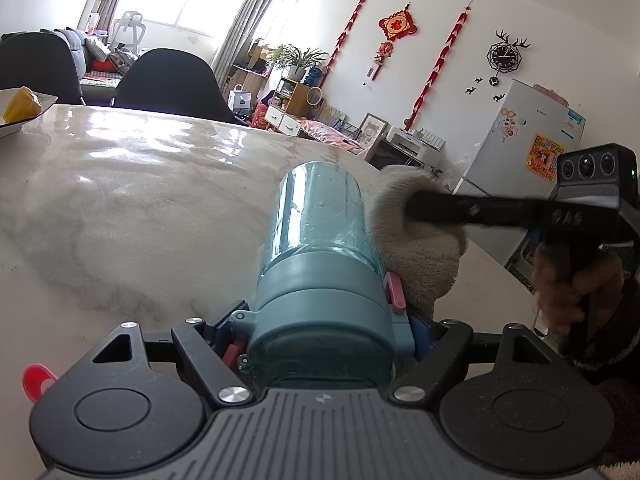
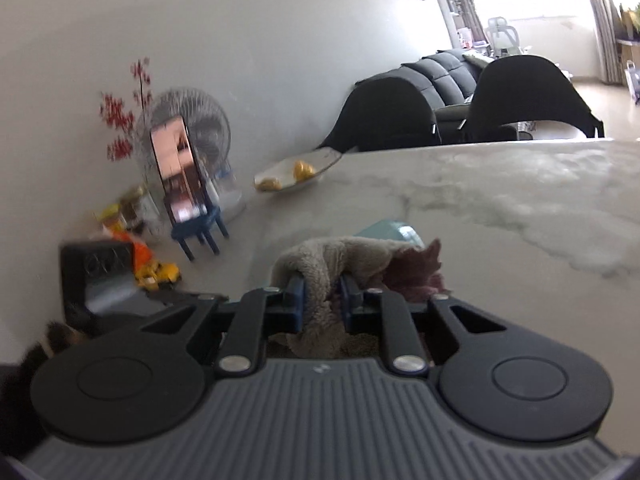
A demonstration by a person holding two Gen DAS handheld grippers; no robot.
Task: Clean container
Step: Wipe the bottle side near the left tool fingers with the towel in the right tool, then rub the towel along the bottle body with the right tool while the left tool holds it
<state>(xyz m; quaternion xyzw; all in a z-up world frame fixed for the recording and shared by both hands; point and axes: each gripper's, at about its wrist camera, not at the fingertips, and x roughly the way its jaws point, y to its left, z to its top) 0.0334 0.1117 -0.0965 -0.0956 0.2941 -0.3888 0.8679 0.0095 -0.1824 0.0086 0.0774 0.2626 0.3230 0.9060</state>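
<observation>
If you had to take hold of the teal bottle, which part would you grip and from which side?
Probably the lid end, approached along the bottle's axis, as the left tongs already do: the bottle lies horizontal, and its opaque, stepped collar likely offers firmer purchase than the smooth clear body.

Left wrist view sits low over the marble table, close in, looking past the teal bottle toward the window and fridge wall. Right wrist view faces the fan-side wall and sofa. Both share the tabletop, fruit plate and black chairs.
</observation>
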